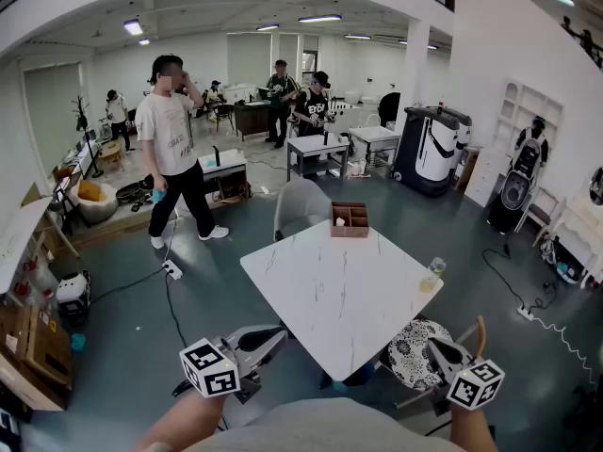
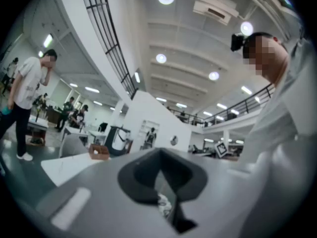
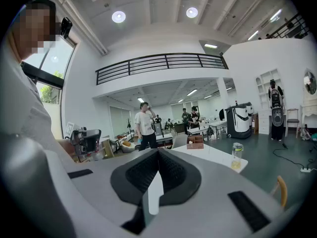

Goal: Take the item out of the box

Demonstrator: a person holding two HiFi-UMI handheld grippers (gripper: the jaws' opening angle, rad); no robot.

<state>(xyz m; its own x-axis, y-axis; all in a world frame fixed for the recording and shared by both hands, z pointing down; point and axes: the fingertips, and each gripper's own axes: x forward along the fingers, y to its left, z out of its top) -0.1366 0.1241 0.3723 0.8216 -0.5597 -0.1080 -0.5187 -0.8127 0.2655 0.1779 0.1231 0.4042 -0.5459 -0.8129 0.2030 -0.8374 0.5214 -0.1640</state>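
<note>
We've got left gripper [image 1: 279,332] and right gripper [image 1: 433,345] just off the table [image 1: 320,295] near edge, roughly level, jaws pressed together, empty; box [image 1: 350,219] at far edge.

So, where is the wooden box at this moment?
In the head view, the wooden box stands at the far edge of the white table, right of the grey chair.

A white marbled table [image 1: 339,299] carries a brown box [image 1: 350,219] and a bottle [image 1: 431,276].
</note>
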